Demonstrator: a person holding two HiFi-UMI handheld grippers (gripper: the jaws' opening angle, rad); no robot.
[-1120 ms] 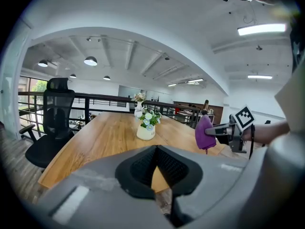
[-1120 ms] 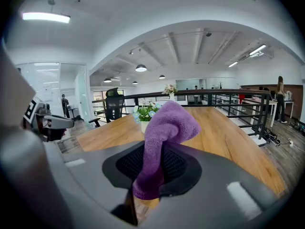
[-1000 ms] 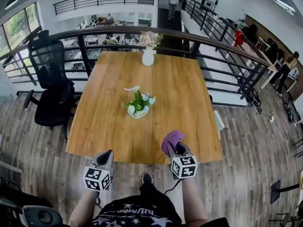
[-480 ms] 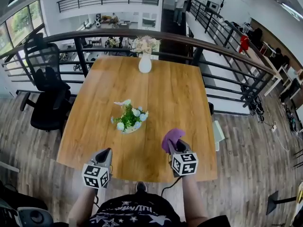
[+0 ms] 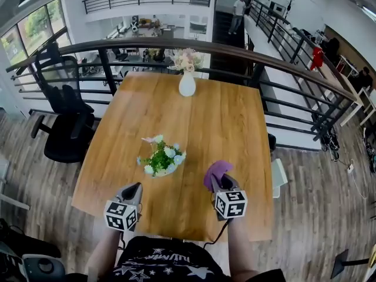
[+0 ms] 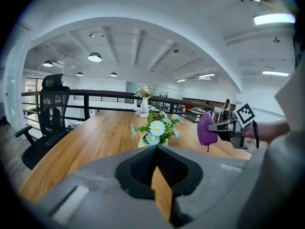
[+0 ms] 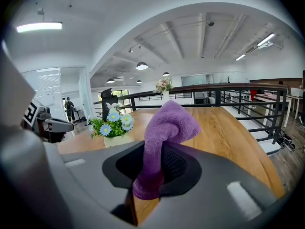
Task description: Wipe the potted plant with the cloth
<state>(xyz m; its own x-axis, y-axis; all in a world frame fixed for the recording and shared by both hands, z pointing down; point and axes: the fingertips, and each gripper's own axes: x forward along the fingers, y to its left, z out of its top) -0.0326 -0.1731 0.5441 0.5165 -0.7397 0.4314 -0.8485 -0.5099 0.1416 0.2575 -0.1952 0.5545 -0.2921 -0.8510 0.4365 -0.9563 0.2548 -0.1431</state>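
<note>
I logged a wooden table (image 5: 229,128). A white vase of pale flowers (image 5: 187,86) stood upright at the middle of its far edge. A black office chair (image 5: 66,125) sat off its left edge. A dark railing (image 5: 106,70) ran beyond the far edge.

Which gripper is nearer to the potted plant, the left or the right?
Left. The left gripper points at the potted plant from just short of it; the right gripper, holding the cloth, is farther off to its right.

No lettering can be read; the print on the shirt (image 5: 167,264) is blurred.
</note>
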